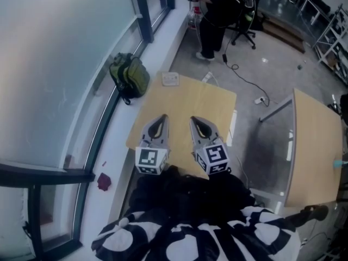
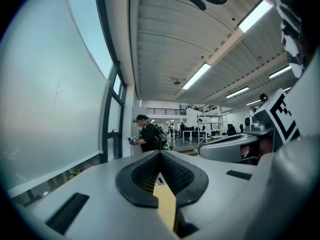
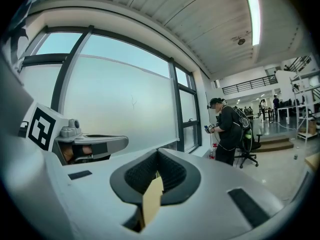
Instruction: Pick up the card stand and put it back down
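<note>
1. Only the head view is showing the card stand: it's sitting at the far edge of the table, well apart from my left gripper and right gripper.
2. The gripper views are showing both sets of jaws clenched, gripping nothing.

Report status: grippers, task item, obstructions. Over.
Left gripper shut, empty; right gripper shut, empty. Both above the table, apart from the white object at its far edge, likely the card stand. Path clear; backpack sits off the table.

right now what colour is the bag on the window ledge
Olive green with black straps: the backpack shows best in the head view.
</note>
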Demonstrator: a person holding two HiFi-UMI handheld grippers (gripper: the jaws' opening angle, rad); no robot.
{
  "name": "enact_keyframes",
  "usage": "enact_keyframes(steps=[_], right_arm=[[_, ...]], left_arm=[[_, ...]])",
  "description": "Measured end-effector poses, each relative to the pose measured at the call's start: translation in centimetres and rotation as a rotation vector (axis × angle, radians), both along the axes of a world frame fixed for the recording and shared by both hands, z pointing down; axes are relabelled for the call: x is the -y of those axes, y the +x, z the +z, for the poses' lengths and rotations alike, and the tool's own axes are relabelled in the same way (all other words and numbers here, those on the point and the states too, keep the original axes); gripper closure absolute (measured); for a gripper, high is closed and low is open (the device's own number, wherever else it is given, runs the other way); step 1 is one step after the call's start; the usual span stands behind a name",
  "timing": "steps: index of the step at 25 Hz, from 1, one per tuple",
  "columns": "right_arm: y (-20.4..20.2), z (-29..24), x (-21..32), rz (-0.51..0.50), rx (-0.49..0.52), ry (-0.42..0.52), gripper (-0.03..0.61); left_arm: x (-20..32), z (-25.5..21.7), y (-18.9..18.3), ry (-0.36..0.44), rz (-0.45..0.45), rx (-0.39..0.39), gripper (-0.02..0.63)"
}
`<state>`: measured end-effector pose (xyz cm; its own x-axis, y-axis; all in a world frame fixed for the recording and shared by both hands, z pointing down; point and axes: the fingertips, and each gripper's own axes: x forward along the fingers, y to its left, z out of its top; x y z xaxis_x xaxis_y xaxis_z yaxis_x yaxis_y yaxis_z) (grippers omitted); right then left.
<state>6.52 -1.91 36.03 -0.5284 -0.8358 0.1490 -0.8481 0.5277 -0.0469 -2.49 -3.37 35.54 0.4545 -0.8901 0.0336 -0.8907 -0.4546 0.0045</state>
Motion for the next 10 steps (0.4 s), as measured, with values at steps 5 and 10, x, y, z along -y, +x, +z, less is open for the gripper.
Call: enact_keyframes(steps=[5, 10], right_arm=[[1.1, -0.3, -0.4, 0.023, -0.003, 0.003, 0.568], [2.7, 0.2, -0.8, 0.036, -0.002, -0.007, 0.568]], left_arm=[[-0.5, 0.6, 1.5, -0.012, 0.037, 0.004, 0.611], [-0.8, 0.8, 2.7, -0.016, 0.042, 0.003, 0.611]])
